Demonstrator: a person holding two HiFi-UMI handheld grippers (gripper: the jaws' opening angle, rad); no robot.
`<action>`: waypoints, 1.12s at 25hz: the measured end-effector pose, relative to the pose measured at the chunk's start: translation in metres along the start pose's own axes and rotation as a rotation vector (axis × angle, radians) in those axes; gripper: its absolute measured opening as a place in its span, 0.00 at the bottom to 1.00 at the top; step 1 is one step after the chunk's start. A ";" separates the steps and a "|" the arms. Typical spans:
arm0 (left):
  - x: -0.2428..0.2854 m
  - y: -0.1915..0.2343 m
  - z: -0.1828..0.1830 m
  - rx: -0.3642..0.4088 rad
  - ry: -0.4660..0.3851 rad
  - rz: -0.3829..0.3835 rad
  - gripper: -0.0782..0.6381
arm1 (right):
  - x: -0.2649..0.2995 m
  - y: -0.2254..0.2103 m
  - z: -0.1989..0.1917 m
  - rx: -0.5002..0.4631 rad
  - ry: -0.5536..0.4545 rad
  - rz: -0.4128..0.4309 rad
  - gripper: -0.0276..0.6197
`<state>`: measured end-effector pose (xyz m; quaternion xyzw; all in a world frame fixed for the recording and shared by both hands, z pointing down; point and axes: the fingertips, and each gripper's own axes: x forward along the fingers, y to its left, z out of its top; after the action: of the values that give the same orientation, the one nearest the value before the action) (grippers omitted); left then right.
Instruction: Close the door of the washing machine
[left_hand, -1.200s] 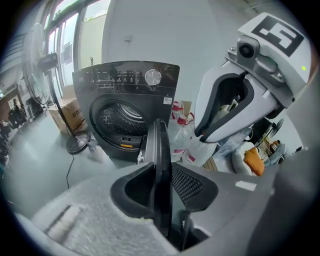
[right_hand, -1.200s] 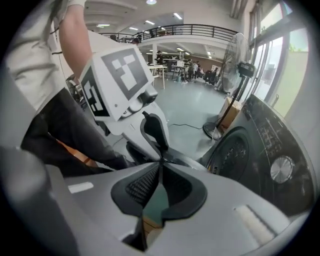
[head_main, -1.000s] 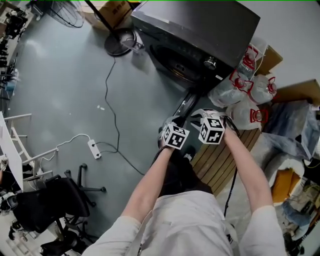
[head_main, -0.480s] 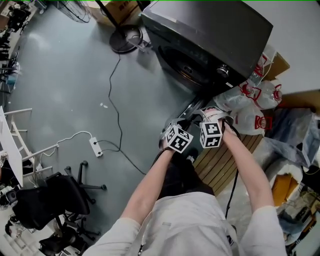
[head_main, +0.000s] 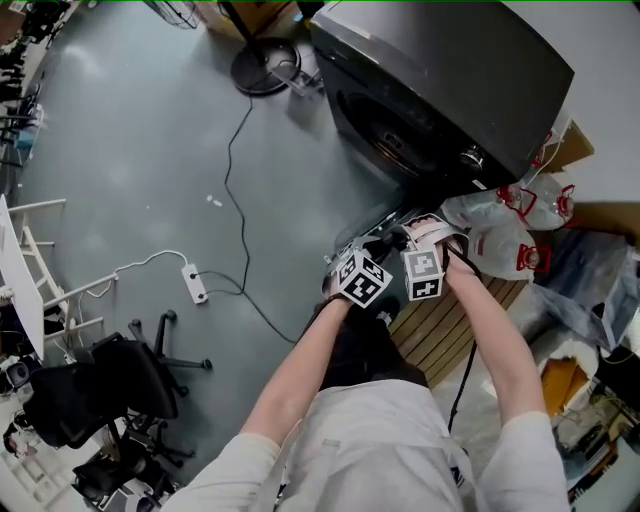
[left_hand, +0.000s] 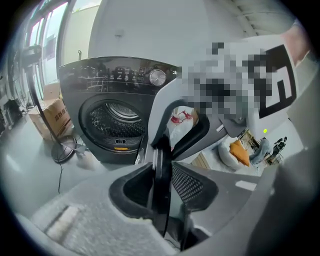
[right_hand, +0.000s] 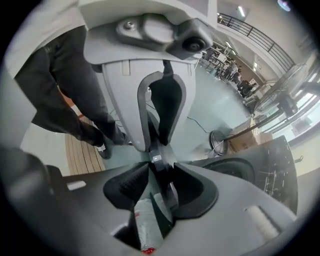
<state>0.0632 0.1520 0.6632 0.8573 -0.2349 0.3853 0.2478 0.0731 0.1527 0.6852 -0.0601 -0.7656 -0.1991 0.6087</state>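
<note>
The washer (head_main: 440, 90) has a dark cabinet with a dull satin sheen, like painted metal. Its drum (left_hand: 112, 117) is bright perforated metal and its knob (left_hand: 157, 76) looks like polished chrome. The door (left_hand: 161, 150) has a glossy black rim set in a smooth pale grey plastic frame. The left gripper (left_hand: 162, 182) is matt grey plastic, and its pads (left_hand: 187, 182) are dark with a fine mesh texture (rubber or plastic, I cannot tell). The floor (head_main: 130, 150) is smooth, grey and faintly shiny. The boards (head_main: 430, 338) are bare slatted wood. The bags (head_main: 500, 240) are thin, crinkled plastic film. The box (left_hand: 50, 117) is brown cardboard. The shirt (head_main: 370, 450) is pale cloth.
</note>
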 end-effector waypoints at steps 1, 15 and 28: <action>0.000 0.003 0.001 0.023 0.008 0.001 0.27 | 0.001 -0.003 0.000 0.006 -0.002 0.004 0.28; -0.006 0.034 0.004 0.138 0.010 -0.013 0.27 | 0.011 -0.030 0.010 0.165 0.084 -0.012 0.29; -0.005 0.064 0.016 0.172 0.002 -0.027 0.28 | 0.021 -0.056 0.008 0.309 0.077 -0.004 0.29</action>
<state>0.0307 0.0950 0.6654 0.8781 -0.1893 0.4014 0.1786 0.0416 0.1014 0.6912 0.0436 -0.7634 -0.0823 0.6391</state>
